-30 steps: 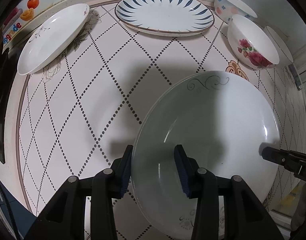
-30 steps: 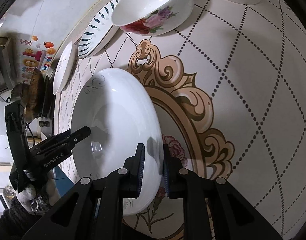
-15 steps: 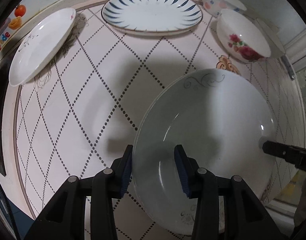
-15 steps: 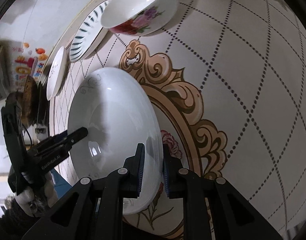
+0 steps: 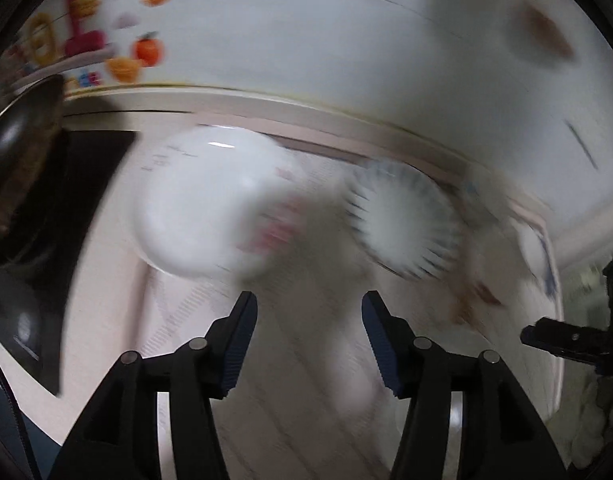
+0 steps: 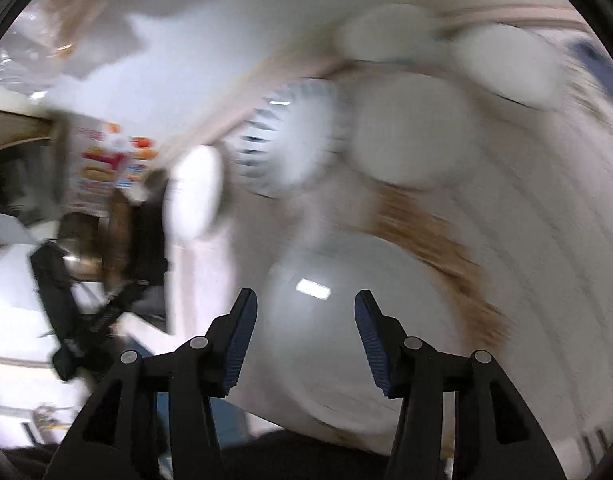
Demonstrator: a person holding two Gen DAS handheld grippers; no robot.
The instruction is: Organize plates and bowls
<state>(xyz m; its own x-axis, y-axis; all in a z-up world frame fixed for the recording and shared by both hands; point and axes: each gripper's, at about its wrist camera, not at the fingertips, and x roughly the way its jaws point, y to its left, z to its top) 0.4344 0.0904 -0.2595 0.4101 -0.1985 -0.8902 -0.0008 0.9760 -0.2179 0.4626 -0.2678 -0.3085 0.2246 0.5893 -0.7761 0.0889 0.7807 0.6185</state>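
Both views are heavily motion-blurred. My left gripper [image 5: 308,340] is open and empty above the patterned tabletop [image 5: 306,360]. Ahead of it lie a plain white plate [image 5: 202,204] at left and a blue-striped plate [image 5: 404,222] at right. My right gripper [image 6: 304,336] is open and empty, just above the large white plate [image 6: 346,332] that rests on the table. Beyond it are the blue-striped plate [image 6: 290,144], the plain white plate [image 6: 192,200] and several white bowls [image 6: 406,132]. The right gripper's tip shows in the left wrist view [image 5: 562,338].
A dark pan and stove [image 5: 22,184] sit at the table's left end. A wall with colourful stickers [image 5: 86,44] runs behind the table. The left gripper shows at the left of the right wrist view [image 6: 90,312]. The table's near edge [image 6: 266,424] is just below the large plate.
Both grippers have opened and let go of the large white plate, which now lies on the table. Both have pulled back and swung fast; the left one now faces the far plates.
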